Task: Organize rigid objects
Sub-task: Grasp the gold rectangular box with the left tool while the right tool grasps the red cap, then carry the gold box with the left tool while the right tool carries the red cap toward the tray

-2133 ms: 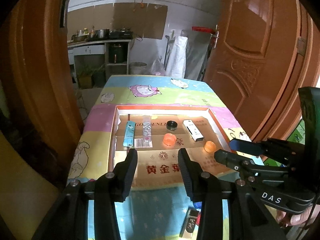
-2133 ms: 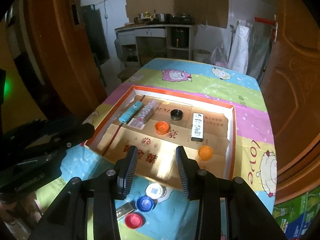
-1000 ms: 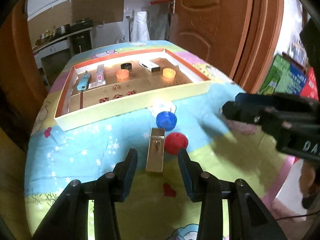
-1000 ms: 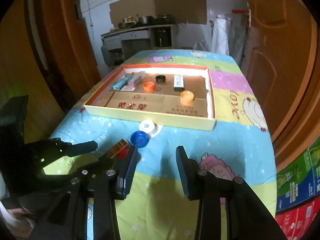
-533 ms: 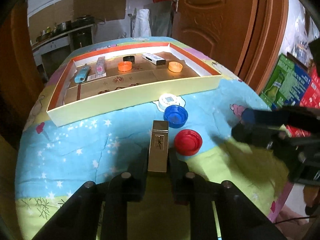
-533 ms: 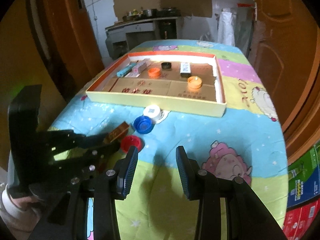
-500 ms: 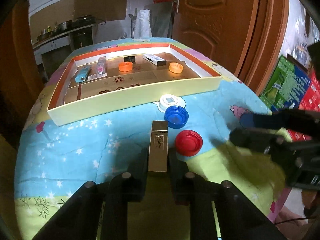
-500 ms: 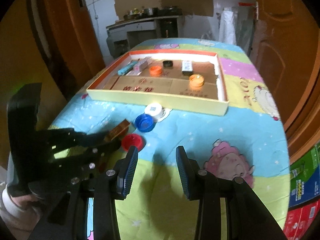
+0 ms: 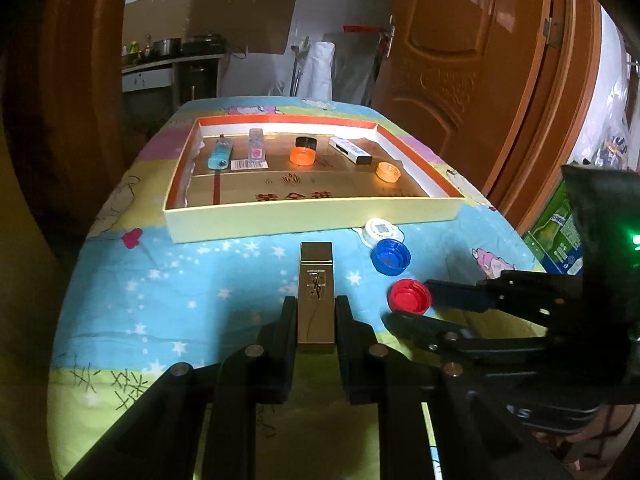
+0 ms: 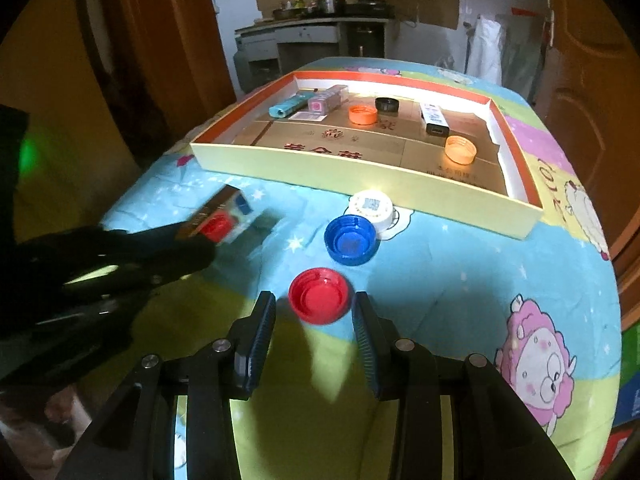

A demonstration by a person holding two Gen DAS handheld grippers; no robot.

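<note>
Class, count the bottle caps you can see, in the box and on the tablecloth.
6: in the box, two orange caps and a black; on the cloth, white, blue, red.

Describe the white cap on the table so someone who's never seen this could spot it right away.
Find the shallow cardboard tray on the cartoon tablecloth. Just outside its near wall lies the white cap, touching a blue cap. It alone is white, with a printed square code on top.

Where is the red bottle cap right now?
In the right wrist view the red cap lies open side up on the tablecloth, just ahead of the right gripper, nearer than the blue cap.
</note>
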